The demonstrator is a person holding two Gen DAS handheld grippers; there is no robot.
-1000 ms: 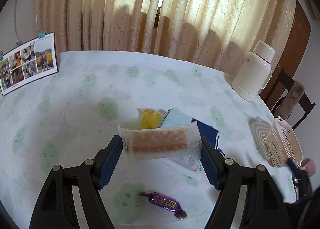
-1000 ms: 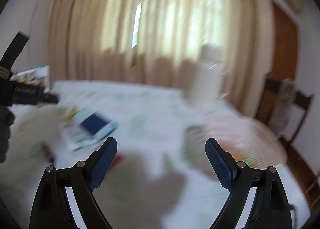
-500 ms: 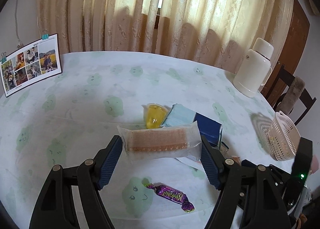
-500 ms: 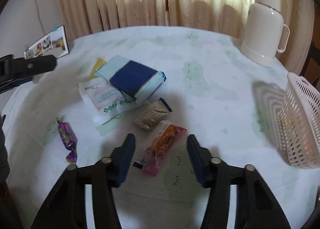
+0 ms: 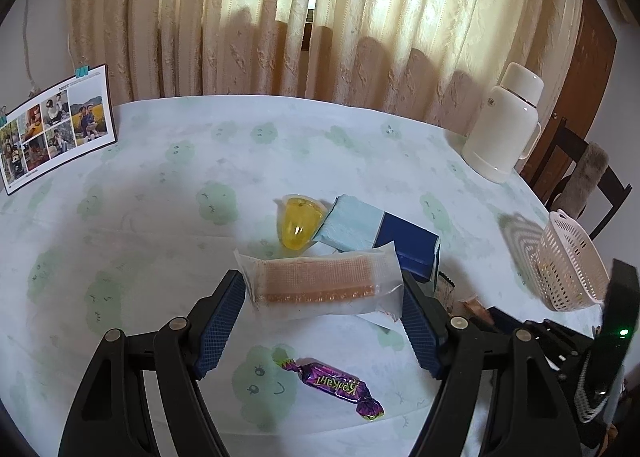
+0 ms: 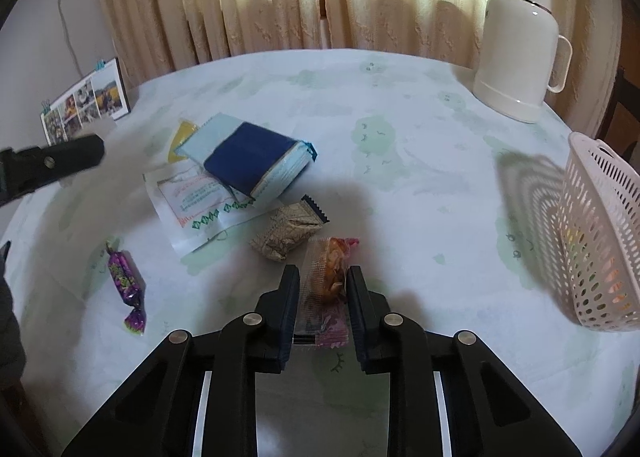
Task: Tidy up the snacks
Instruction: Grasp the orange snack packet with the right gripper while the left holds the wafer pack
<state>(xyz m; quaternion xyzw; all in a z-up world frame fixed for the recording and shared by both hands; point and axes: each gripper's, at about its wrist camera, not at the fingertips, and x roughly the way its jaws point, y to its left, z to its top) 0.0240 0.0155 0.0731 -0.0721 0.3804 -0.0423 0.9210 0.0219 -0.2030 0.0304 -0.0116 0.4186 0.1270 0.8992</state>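
My right gripper [image 6: 323, 299] is clamped on the orange snack packet [image 6: 327, 285] lying near me on the table, left gripper [image 5: 322, 311] holding the wafer pack [image 5: 320, 283]; risk: slick film slipping out before the basket [image 6: 600, 241] far right.
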